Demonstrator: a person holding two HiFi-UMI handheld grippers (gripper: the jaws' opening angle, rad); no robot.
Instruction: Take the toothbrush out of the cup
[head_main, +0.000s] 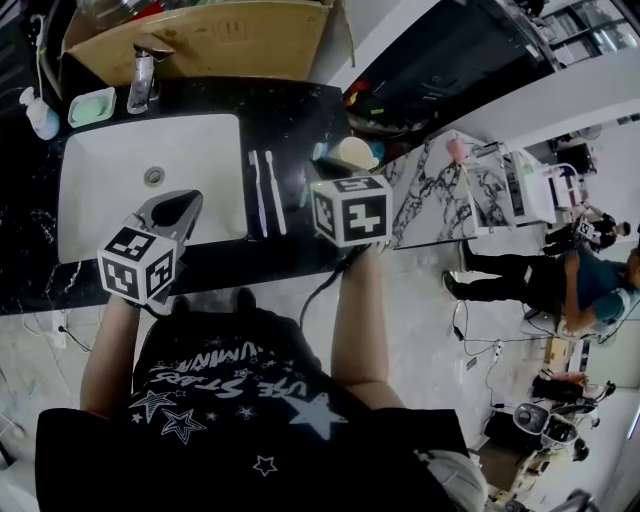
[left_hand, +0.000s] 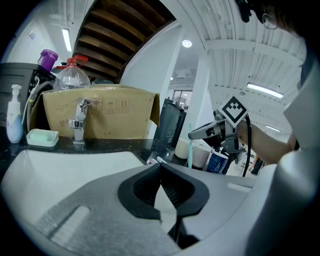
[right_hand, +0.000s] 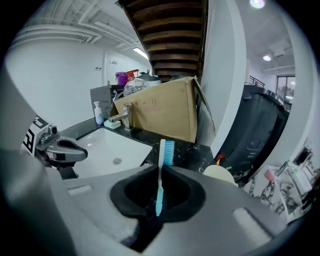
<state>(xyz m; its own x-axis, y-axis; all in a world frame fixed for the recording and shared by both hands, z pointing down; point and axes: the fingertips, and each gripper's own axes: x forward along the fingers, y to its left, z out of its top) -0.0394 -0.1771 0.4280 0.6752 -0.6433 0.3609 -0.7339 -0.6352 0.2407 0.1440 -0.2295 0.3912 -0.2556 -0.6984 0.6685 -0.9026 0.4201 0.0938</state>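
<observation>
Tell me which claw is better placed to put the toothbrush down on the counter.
Right: the right claw is shut on the toothbrush, above the counter; the left claw is shut, empty, over the sink.

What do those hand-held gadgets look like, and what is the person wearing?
The left gripper and right gripper are grey shells with black ribbed pads. Each carries a white cube with black square markers. A black cable trails from the right one. The person wears a black short-sleeved T-shirt printed with white stars.
</observation>
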